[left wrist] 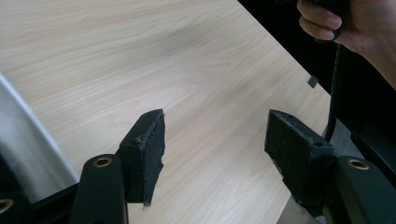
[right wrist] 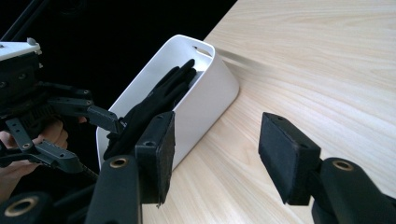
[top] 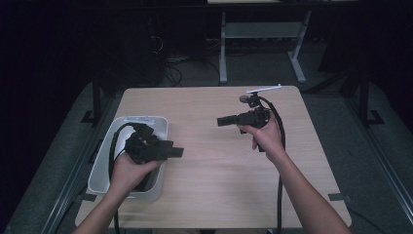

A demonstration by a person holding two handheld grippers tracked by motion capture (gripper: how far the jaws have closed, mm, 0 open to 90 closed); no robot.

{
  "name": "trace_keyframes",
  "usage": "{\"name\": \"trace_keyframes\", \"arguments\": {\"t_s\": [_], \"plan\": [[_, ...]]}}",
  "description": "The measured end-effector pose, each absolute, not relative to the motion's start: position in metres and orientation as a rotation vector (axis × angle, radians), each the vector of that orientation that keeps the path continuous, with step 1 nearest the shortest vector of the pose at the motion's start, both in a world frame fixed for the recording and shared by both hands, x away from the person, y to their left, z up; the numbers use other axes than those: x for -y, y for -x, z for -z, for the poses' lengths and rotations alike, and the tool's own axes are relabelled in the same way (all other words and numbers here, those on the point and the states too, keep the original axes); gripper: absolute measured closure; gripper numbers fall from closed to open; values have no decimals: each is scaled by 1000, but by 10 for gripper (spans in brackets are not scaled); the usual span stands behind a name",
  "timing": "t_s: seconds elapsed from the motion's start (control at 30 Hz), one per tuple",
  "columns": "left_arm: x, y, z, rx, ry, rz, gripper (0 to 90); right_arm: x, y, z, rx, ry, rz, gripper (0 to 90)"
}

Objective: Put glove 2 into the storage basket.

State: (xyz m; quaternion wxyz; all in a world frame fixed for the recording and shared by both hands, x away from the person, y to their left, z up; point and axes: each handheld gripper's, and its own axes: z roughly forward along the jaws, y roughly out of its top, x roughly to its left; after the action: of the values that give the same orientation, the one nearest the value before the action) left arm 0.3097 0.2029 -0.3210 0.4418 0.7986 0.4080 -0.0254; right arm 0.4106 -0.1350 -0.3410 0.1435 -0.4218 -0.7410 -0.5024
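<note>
At the worktop's front left corner stands a white, smooth-walled bin with rounded corners, its long side running along the left edge. In the right gripper view a limp black glove lies in it, fingers draped up toward the far rim. The left tool hangs over the bin's inner rim, pointing right; in the left gripper view its jaws stand well apart, their black foam pads rough and frayed, nothing between them. The worktop is pale, matte wood-grain laminate. Toward the back right, the right tool points left above the surface, jaws likewise apart and empty. A thin white strip lies along the back edge.
</note>
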Motion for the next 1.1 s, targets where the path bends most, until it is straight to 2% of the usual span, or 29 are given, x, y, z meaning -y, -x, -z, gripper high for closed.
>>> {"name": "trace_keyframes", "arguments": {"t_s": [1.1], "plan": [[-157,-310,338,-947,-2034,127,250,200,-383,375,2051,1349,1460,446]]}}
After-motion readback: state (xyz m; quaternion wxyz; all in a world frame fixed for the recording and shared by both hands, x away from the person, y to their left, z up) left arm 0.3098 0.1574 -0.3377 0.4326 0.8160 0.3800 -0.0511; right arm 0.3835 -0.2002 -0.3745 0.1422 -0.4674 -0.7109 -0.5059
